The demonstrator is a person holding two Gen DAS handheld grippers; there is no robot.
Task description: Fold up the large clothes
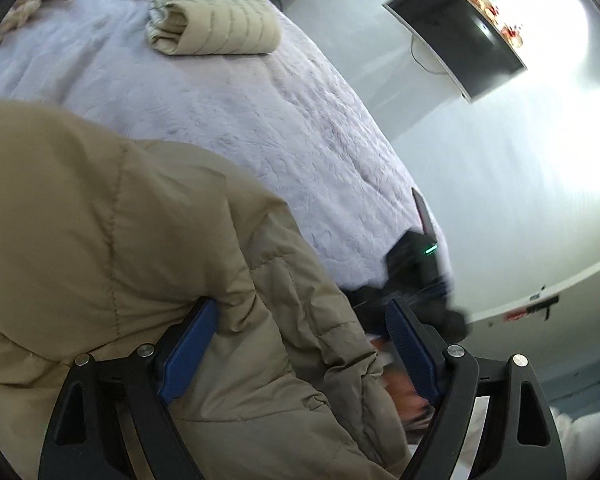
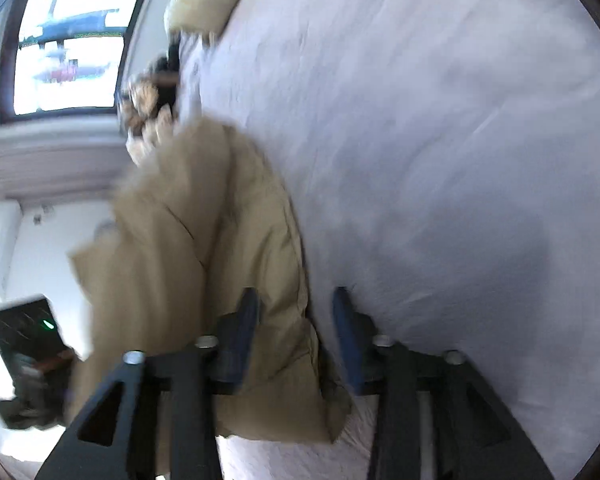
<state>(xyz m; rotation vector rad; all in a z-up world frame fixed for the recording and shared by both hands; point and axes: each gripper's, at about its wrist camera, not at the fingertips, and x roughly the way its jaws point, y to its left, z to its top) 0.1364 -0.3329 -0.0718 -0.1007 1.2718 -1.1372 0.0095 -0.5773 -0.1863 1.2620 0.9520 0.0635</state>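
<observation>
- The bed (image 1: 300, 128), covered in a pale lilac, plush, softly rumpled blanket, fills most of both views.
- The tan puffer jacket (image 1: 120, 240), quilted and matte, lies bunched at the bed's near edge; in the right wrist view it (image 2: 204, 232) drapes toward the floor side.
- A folded cream quilted garment (image 1: 216, 20) rests farther up the bed, well apart from the jacket.
- A dark wall-mounted screen (image 1: 456, 36) hangs on the white wall; no writing is readable.
- The left gripper (image 1: 300, 316) has its blue ribbed fingers spread wide, jacket fabric between them.
- The right gripper (image 2: 296, 300) is also spread, straddling the jacket's edge; the view is blurred.
</observation>
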